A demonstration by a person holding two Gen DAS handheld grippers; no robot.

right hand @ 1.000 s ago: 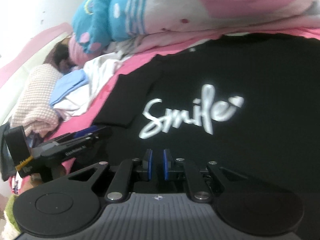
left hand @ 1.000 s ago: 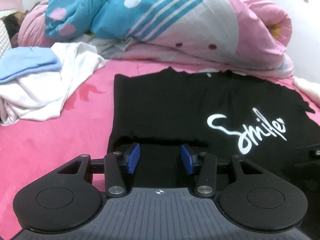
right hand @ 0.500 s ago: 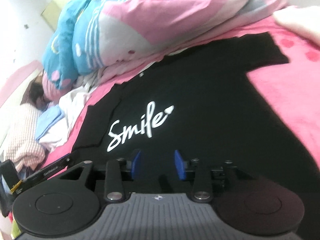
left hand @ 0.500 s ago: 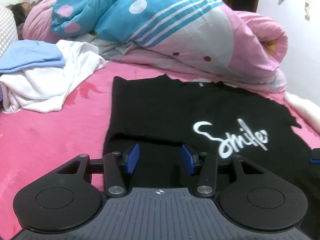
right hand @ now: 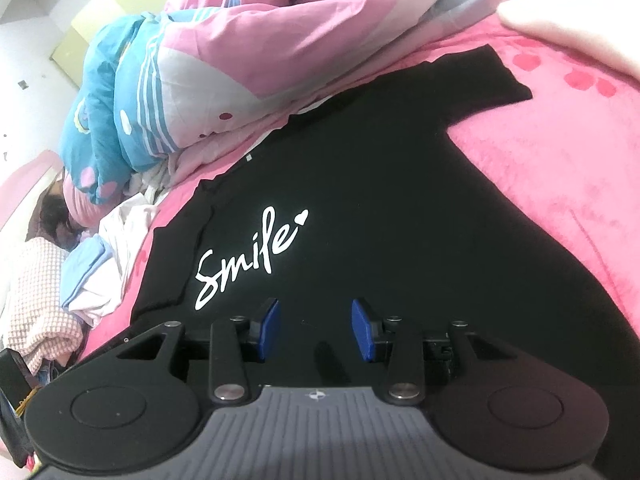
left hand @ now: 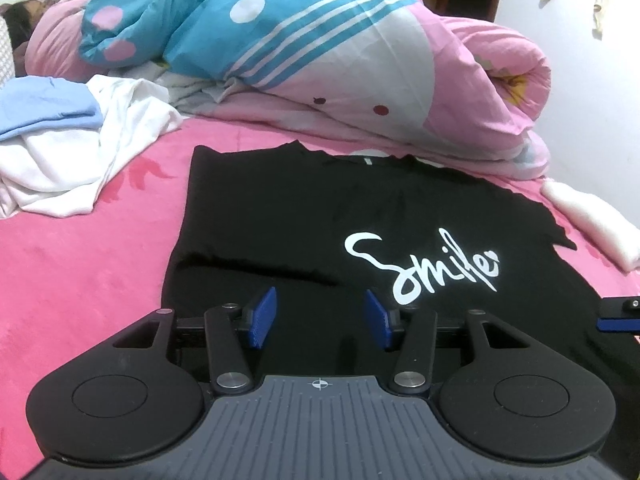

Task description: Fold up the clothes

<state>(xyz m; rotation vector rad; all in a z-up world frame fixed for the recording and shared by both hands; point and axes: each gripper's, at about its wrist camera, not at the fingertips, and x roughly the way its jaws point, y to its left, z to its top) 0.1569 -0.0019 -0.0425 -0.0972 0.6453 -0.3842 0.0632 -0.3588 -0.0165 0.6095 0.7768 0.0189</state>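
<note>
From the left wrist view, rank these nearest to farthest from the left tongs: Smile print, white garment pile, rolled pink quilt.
Seen from the open left tongs:
1. Smile print, just ahead, to the right, on the black T-shirt.
2. White garment pile, farther off, to the left.
3. Rolled pink quilt, at the back of the bed, behind the shirt's collar.

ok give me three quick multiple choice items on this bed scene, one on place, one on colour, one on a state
1. Where does the white garment pile lie relative to the black t-shirt, seen from the left wrist?
A. left of it B. on it C. right of it

2. What colour is the "Smile" lettering?
A. pink B. white C. blue

3. How do the right gripper jaws stand?
A. shut on the shirt B. shut, empty C. open

Key: 1 A, the pile sits on the pink blanket beside the shirt's left edge; 2 B, white script on black; 3 C, a wide gap between the blue pads.
</note>
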